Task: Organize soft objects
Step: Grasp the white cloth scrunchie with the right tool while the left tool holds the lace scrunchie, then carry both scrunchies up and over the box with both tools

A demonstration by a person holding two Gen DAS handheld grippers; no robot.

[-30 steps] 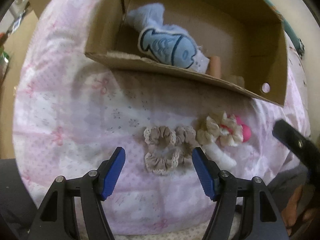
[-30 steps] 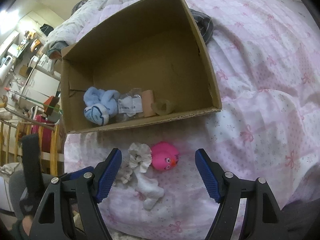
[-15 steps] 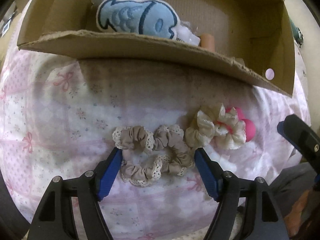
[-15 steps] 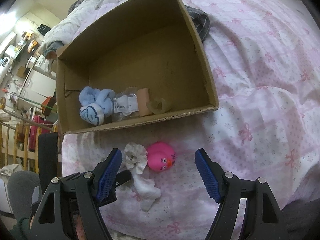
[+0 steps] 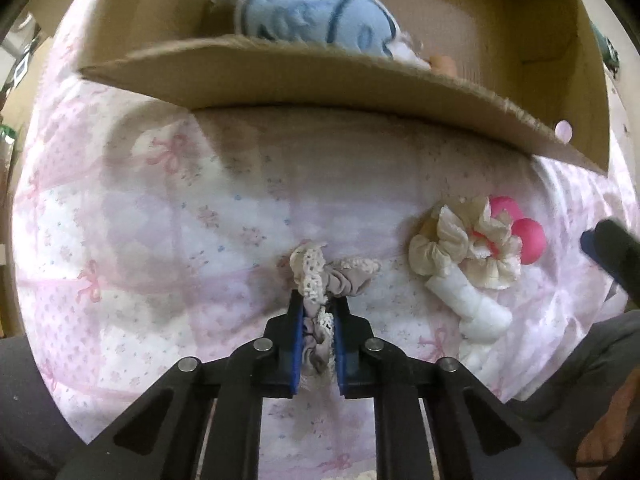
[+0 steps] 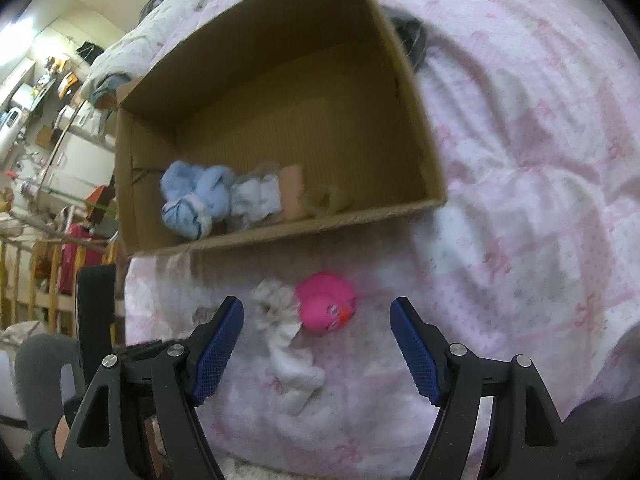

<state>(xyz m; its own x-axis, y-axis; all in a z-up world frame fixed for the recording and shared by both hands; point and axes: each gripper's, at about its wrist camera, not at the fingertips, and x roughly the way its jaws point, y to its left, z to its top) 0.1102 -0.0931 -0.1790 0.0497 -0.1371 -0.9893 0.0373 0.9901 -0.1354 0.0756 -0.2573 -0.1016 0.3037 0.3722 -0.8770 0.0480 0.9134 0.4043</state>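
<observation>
My left gripper (image 5: 317, 312) is shut on a taupe scrunchie with lace trim (image 5: 336, 278), bunched between the blue pads on the pink bedspread. To its right lie a cream scrunchie (image 5: 464, 244), a pink rubber duck (image 5: 528, 240) and a white rolled sock (image 5: 468, 304). My right gripper (image 6: 316, 320) stands open above the cream scrunchie (image 6: 276, 304), the pink duck (image 6: 326, 304) and the white sock (image 6: 292, 364). The cardboard box (image 6: 404, 80) behind holds a blue fish plush (image 6: 192, 200) and other soft items.
The box's near wall (image 5: 320, 80) rises just beyond the scrunchie, with the blue plush (image 5: 316, 16) behind it. The pink quilt (image 6: 540, 160) spreads to the right. The left gripper's black body (image 6: 94, 300) shows at the left; furniture stands beyond the bed.
My left gripper moved down onto the taupe scrunchie and closed on it, bunching it between the pads. The right gripper stayed open and shifted only slightly.
</observation>
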